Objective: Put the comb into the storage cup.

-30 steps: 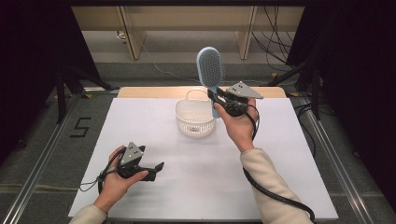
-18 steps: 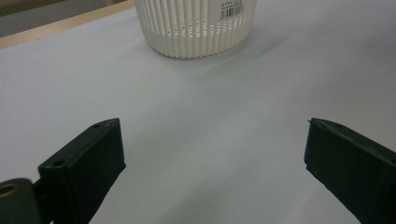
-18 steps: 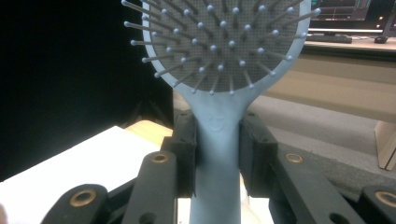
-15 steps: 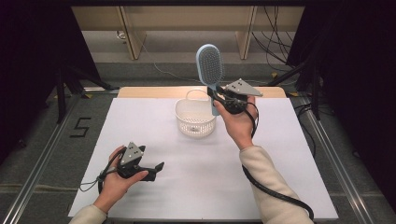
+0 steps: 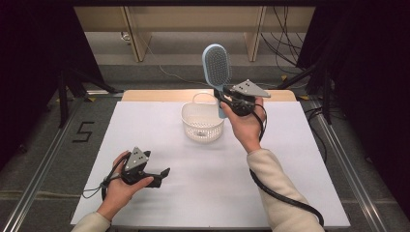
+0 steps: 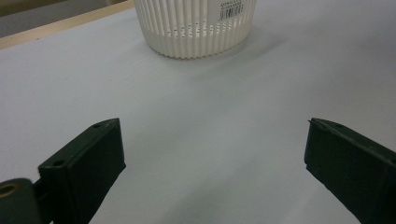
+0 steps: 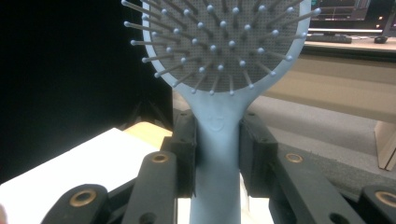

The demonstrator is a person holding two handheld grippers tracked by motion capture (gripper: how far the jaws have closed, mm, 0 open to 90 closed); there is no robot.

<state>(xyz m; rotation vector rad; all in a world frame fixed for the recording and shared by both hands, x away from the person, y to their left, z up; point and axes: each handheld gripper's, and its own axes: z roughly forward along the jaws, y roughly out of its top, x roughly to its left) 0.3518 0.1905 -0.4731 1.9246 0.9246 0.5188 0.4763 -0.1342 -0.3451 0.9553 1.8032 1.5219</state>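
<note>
I count one hairbrush [image 5: 216,62], pale blue with a grey bristle pad, the single brush on my screens. There is one white slotted basket [image 5: 202,123], round, with one loop handle at its rim. I have two grippers: the left gripper [image 5: 162,173] and the right gripper [image 5: 220,98], each with two black fingers [image 6: 88,158]. Two hands hold them, one apiece. One table [image 5: 290,159] carries the lot, under one white sheet.
</note>
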